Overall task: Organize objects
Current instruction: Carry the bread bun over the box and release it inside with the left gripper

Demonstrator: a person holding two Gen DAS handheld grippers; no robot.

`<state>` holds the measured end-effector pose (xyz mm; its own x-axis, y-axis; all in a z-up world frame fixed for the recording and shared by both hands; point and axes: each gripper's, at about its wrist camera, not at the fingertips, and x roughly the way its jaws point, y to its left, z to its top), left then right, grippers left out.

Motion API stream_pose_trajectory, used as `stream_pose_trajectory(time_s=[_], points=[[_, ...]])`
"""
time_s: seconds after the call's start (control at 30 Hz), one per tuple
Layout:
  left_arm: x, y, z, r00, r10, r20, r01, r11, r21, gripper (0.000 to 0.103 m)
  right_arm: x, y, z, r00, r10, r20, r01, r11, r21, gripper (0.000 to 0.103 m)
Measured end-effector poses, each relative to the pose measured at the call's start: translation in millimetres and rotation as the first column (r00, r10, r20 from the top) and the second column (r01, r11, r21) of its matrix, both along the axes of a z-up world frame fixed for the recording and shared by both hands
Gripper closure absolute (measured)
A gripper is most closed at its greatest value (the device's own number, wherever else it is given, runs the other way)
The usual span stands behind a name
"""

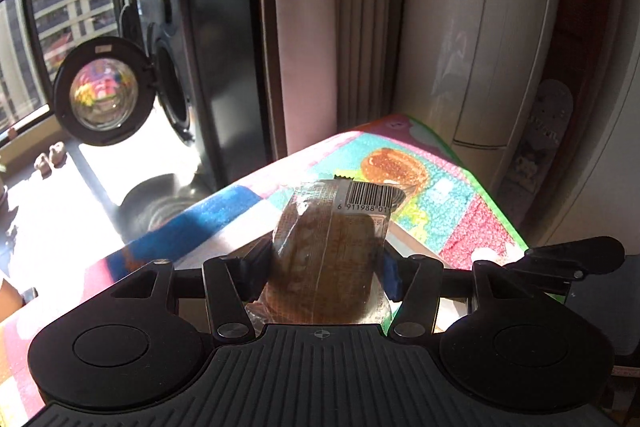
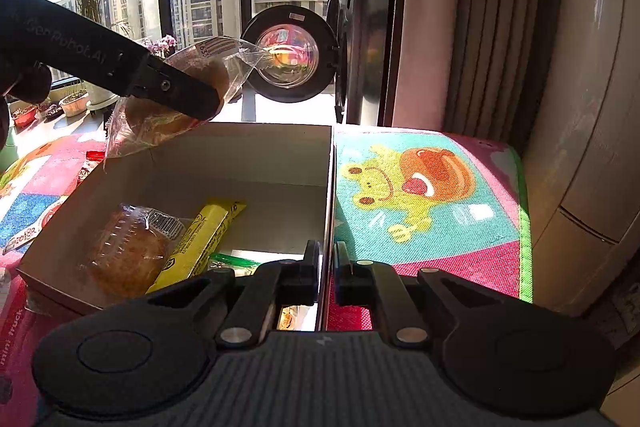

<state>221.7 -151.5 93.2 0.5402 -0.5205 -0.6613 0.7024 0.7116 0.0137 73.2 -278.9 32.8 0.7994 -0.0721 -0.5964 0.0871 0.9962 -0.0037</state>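
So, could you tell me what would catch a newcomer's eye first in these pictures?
Probably the wrapped bun pinched in the left gripper, held in the air above the far left corner of the cardboard box. Next, the right gripper clamped on the box's right wall, with another bun and a yellow snack bar lying inside. Under it all, the bright cartoon frog mat stands out.

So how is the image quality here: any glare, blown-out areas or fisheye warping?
Left wrist view: sunlit floor by the window is blown out white, the curtain bows from fisheye, and the wrapped bread in the left gripper stays sharp. Right wrist view: bright sky backlights the held bread, its wrapper glints, and the box wall clamped in the right gripper reads clearly.
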Motion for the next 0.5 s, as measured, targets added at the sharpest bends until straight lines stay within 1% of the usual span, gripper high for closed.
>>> stream_pose_trajectory(time_s=[0.07, 0.17, 0.23, 0.27, 0.3, 0.33, 0.4, 0.43, 0.5], points=[[-0.5, -4.8, -6.1, 0.999, 0.006, 0.035, -0.005, 1.000, -0.009, 0.044, -0.1, -0.1, -0.3, 1.000, 0.002, 0.002, -0.002, 1.000, 0.002, 0.096], [3.1, -8.3, -8.3, 0.999, 0.018, 0.040, -0.019, 1.000, 0.002, 0.044, -0.9, 0.3, -1.0, 1.000, 0.003, 0.006, -0.003, 1.000, 0.001, 0.096], [7.6, -0.8, -7.8, 1.000, 0.014, -0.024, -0.016, 0.999, -0.049, 0.044, -1.2, -0.5, -1.0, 1.000, 0.001, 0.008, -0.001, 1.000, 0.006, 0.096], [10.1, 5.8, -7.7, 0.998, 0.030, -0.060, -0.035, 0.996, -0.083, 0.044, -1.3, -0.9, -0.9, 1.000, 0.001, 0.009, -0.001, 1.000, 0.008, 0.096], [12.0, 10.9, -7.8, 0.996, 0.049, -0.076, -0.057, 0.993, -0.101, 0.044, -1.3, -1.0, -0.8, 1.000, 0.000, 0.009, 0.000, 1.000, 0.008, 0.096], [11.9, 19.6, -6.7, 0.993, 0.089, -0.075, -0.097, 0.989, -0.108, 0.044, -1.3, -0.6, -0.9, 1.000, 0.000, 0.008, 0.000, 1.000, 0.006, 0.096], [9.2, 35.4, -3.3, 0.987, 0.157, -0.043, -0.161, 0.982, -0.099, 0.044, -0.5, -0.5, -1.1, 1.000, 0.002, 0.006, -0.002, 1.000, 0.001, 0.096], [8.3, 44.6, -1.8, 0.981, 0.192, -0.042, -0.195, 0.976, -0.095, 0.044, -0.4, -1.0, -1.0, 1.000, 0.003, 0.005, -0.003, 1.000, 0.002, 0.096], [6.9, 67.9, 1.9, 0.962, 0.263, -0.073, -0.269, 0.958, -0.102, 0.044, -0.2, -1.5, -1.0, 1.000, 0.002, 0.003, -0.002, 1.000, 0.006, 0.096]])
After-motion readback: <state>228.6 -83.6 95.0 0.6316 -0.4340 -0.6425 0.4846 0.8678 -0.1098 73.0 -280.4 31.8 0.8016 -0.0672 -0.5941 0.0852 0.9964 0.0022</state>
